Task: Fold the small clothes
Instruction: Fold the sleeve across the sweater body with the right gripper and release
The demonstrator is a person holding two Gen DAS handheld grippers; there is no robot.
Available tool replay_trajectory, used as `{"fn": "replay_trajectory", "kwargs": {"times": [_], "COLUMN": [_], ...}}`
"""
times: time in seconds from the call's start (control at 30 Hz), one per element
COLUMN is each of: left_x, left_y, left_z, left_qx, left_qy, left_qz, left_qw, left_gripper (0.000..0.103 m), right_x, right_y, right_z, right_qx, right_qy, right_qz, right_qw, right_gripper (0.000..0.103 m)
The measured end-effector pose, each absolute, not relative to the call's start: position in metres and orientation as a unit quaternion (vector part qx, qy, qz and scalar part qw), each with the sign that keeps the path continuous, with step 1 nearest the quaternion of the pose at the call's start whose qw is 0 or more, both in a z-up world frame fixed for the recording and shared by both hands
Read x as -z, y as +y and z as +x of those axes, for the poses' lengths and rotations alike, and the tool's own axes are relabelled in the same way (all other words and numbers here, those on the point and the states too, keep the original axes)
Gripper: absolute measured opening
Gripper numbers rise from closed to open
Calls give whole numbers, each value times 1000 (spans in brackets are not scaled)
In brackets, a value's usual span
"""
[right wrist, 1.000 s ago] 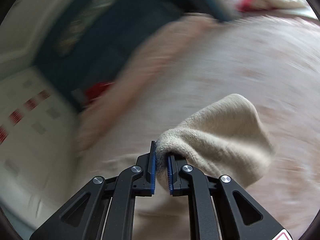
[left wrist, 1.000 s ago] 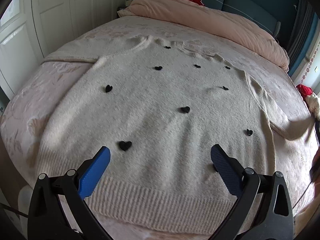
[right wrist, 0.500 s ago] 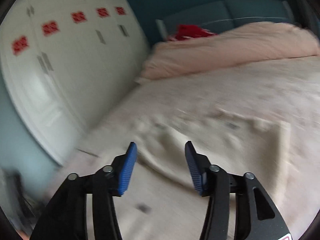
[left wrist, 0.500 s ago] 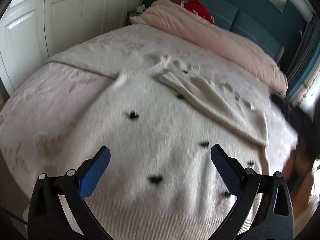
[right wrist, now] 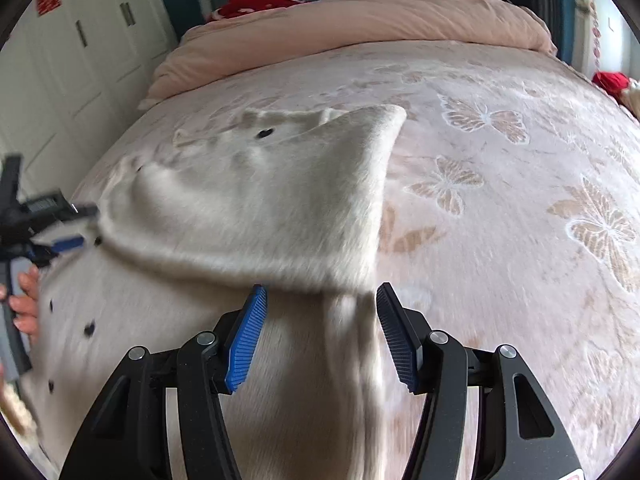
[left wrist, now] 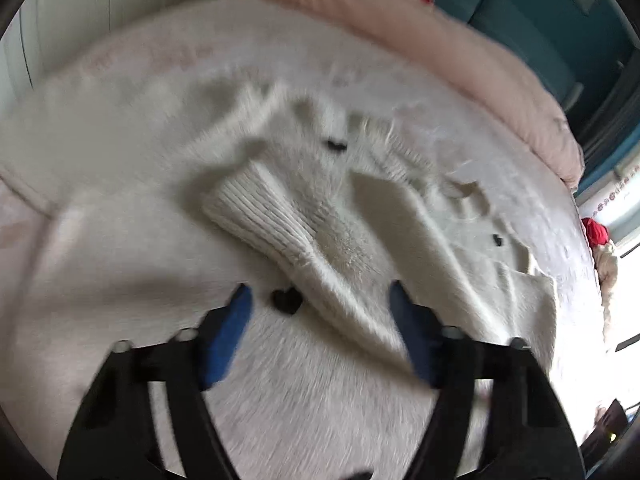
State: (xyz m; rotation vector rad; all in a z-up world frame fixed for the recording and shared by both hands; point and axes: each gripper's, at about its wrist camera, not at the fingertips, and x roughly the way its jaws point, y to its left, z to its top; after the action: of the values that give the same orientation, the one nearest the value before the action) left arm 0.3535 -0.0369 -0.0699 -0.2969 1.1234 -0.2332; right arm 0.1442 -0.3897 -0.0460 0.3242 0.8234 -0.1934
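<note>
1 sleeve (left wrist: 276, 216) folded across the sweater (right wrist: 256, 208)
Both tools, left (left wrist: 320, 300) and right (right wrist: 320, 304), spread, empty over it; next, likely fold the other sleeve

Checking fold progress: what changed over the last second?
The right gripper let go of the sleeve; its jaws, shut on the cuff before, now stand open. The sleeve, out at the side before, now lies folded across the sweater. The left gripper stayed open, empty, and the sweater stayed on the bed.
</note>
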Motion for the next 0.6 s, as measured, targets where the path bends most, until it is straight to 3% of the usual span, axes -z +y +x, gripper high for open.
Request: {"fn": "replay_trajectory", "kwargs": {"times": [0.03, 0.07, 0.1, 0.13, 0.27, 0.37, 0.43, 0.57, 0.6], "left_x": [75, 80, 78, 72, 38, 67, 83, 70, 66], "left_y": [-38, -38, -39, -39, -33, -43, -43, -28, -22], "left_z": [356, 360, 360, 359, 344, 353, 355, 332, 324], "left_qx": [107, 94, 83, 88, 134, 121, 113, 128, 130], "left_qy": [537, 539, 528, 515, 440, 482, 500, 479, 476], "left_qz": [-147, -149, -142, -142, -165, -127, -125, -138, -138], "left_qw": [824, 823, 833, 841, 872, 858, 850, 857, 859], "left_gripper": [50, 36, 14, 10, 11, 11, 11, 17, 18], "right_x": [50, 49, 45, 40, 2, 52, 64, 44, 40], "right_y": [-391, -394, -397, -399, -410, -431, -434, -426, -424], "right_z": [148, 154, 157, 158, 136, 156, 152, 130, 122], "right_qx": [92, 85, 80, 75, 84, 102, 99, 108, 107], "right_qy": [397, 394, 390, 381, 295, 383, 388, 371, 370], "right_qz": [163, 173, 179, 186, 196, 222, 252, 242, 241], "right_qw": [898, 899, 900, 902, 931, 891, 881, 890, 891], "right_gripper": [54, 39, 22, 21, 19, 20, 25, 42, 42]}}
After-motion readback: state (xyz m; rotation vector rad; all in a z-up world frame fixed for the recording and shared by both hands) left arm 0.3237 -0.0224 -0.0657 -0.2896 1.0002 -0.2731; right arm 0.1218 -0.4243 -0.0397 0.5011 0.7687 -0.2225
